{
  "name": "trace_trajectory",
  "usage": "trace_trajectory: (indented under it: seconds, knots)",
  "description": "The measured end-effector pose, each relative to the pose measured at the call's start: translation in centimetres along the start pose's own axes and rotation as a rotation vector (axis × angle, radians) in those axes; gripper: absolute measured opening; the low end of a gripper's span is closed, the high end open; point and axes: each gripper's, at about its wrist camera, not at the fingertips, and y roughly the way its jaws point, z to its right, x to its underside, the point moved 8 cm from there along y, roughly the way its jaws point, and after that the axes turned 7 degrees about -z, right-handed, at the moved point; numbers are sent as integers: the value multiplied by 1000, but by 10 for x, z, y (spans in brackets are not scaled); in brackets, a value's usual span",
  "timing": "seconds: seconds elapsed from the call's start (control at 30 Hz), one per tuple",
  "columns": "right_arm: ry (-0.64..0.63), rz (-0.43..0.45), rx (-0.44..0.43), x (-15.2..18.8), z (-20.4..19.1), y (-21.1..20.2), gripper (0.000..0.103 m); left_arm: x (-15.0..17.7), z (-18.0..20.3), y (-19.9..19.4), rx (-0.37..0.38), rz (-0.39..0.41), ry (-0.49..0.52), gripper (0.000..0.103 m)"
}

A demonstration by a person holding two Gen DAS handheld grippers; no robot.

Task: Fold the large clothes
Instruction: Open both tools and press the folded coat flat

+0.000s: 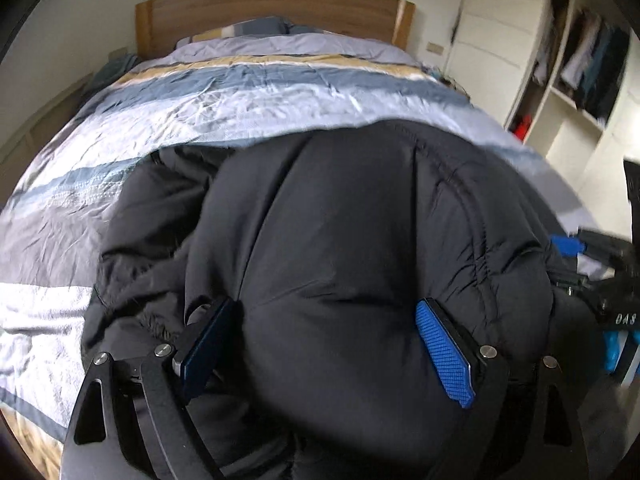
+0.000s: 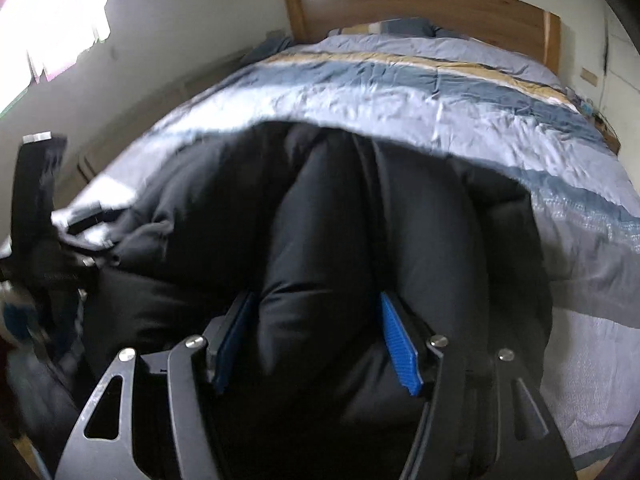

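Observation:
A black puffy jacket (image 1: 360, 208) lies bunched at the near end of the bed; in the right wrist view the jacket (image 2: 420, 220) shows thick quilted folds. My left gripper (image 1: 326, 304) stands wide over it, a rounded bulge of fabric swelling between the blue pads (image 1: 444, 352) without being pinched. My right gripper (image 2: 316, 296) straddles a thick fold that fills the gap between its pads (image 2: 400, 352); the jaws are parted and the fold is not squeezed. Each tool shows blurred at the edge of the other's view: the right one (image 1: 612, 264), the left one (image 2: 40, 240).
The striped blue, white and tan bed cover (image 1: 240, 92) stretches back to a wooden headboard (image 1: 272, 12) with pillows. An open wardrobe (image 1: 580, 60) with hanging clothes stands to the right. A bright window (image 2: 52, 12) is at the left. Wooden floor (image 1: 32, 440) shows below the bed's edge.

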Motion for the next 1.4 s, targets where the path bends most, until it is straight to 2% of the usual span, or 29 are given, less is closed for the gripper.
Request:
trace_trajectory:
  seconds: [0.2, 0.3, 0.37, 0.6, 1.07, 1.4]
  knots:
    - [-40, 3, 32, 26, 4, 18, 61, 19, 3, 13, -24, 18, 24, 90]
    - [-46, -20, 56, 23, 2, 21, 61, 20, 3, 10, -44, 15, 32, 90]
    - [-54, -43, 70, 18, -2, 13, 61, 19, 5, 2, -55, 23, 36, 90]
    - [-92, -35, 67, 18, -17, -16, 61, 29, 13, -26, -84, 64, 64, 90]
    - [-24, -38, 41, 38, -6, -3, 61, 41, 17, -16, -82, 55, 45, 91]
    - [11, -38, 45, 45, -6, -9, 61, 48, 20, -21, -92, 50, 36, 91]
